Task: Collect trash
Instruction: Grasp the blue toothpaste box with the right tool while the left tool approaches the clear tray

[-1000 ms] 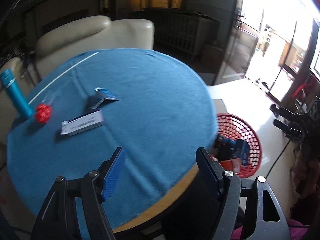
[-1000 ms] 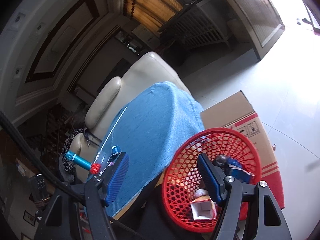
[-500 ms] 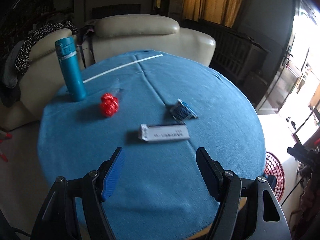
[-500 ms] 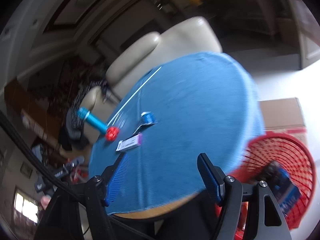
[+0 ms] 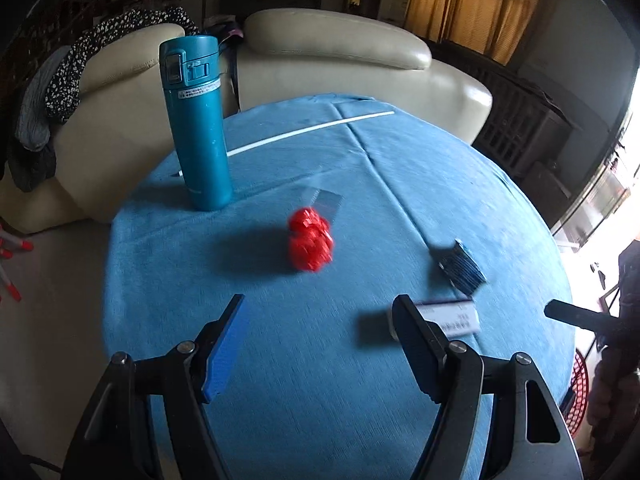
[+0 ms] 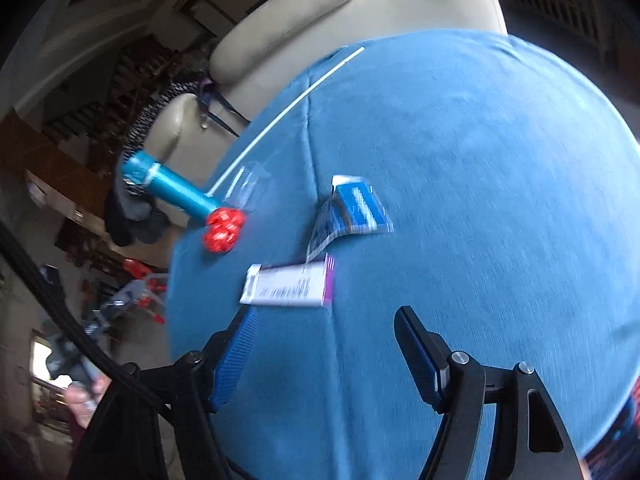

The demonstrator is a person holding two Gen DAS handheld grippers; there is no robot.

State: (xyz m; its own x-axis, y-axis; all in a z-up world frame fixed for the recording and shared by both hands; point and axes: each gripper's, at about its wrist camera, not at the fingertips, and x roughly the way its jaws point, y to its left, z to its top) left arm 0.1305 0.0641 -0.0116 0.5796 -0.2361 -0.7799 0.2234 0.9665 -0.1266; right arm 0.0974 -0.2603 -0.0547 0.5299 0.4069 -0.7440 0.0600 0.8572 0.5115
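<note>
On the round table's blue cloth lie a crumpled red wrapper, a blue foil packet and a flat white box with small print. My left gripper hovers open above the cloth, the red wrapper ahead of it and the white box just past its right finger. My right gripper is also open and holds nothing; the white box lies just beyond its left finger.
A tall teal flask stands upright at the table's far left. A cream sofa is behind the table. A red mesh basket sits on the floor at the right edge. A white straw lies across the cloth.
Both views have swung from the red basket by the table to the tabletop. The wrapper, packet and box now lie closer to both grippers. Both pairs of jaws stay equally wide.
</note>
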